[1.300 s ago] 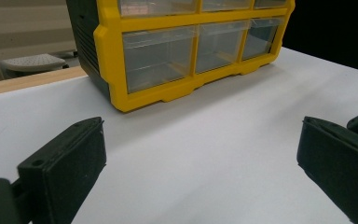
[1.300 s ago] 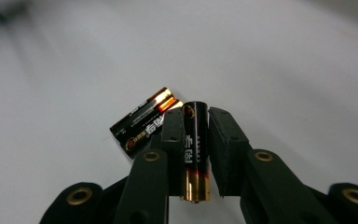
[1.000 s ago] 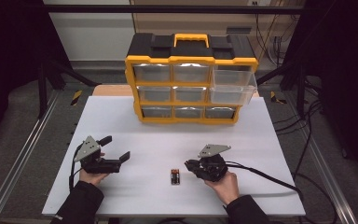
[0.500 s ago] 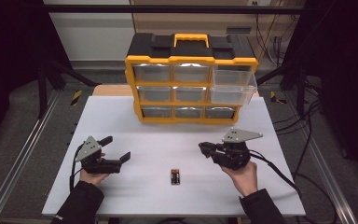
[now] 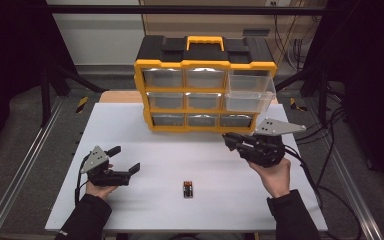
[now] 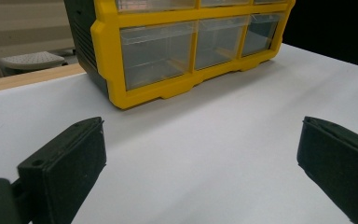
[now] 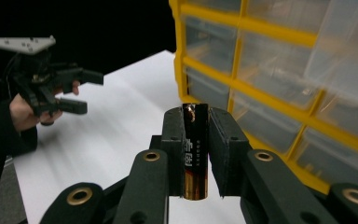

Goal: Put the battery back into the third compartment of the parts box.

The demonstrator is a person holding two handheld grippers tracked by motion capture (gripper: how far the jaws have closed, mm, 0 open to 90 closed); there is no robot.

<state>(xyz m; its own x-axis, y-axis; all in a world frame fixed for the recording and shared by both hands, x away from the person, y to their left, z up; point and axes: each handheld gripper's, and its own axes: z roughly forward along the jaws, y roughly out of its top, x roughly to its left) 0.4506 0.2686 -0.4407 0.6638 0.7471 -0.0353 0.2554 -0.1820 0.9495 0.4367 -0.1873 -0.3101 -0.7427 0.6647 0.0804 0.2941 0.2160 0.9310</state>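
Gripping a small black and copper-coloured cylindrical battery between their two black jaws, the right tongs are closed on it and held in the air above the right side of the white table. They point left and slightly away, toward the lower right corner of the yellow and black plastic drawer cabinet, which stands at the far middle of the table. In the right gripper view the battery stands upright between the pads, its copper end at the bottom and its top near the jaw tips, with the cabinet's clear drawers just beyond on the right. The cabinet has three rows of three clear drawers, and the clear plastic top right drawer is pulled out toward the near side. The person's right hand holds these tongs from below. A second small black and copper battery lies flat on the table near its near edge, roughly midway between the two hands. The left tongs rest low over the near left part of the table, pointing right, with their jaws spread wide and nothing between them. In the left gripper view, bare white table lies between the two jaws, with the cabinet's bottom drawers farther off.
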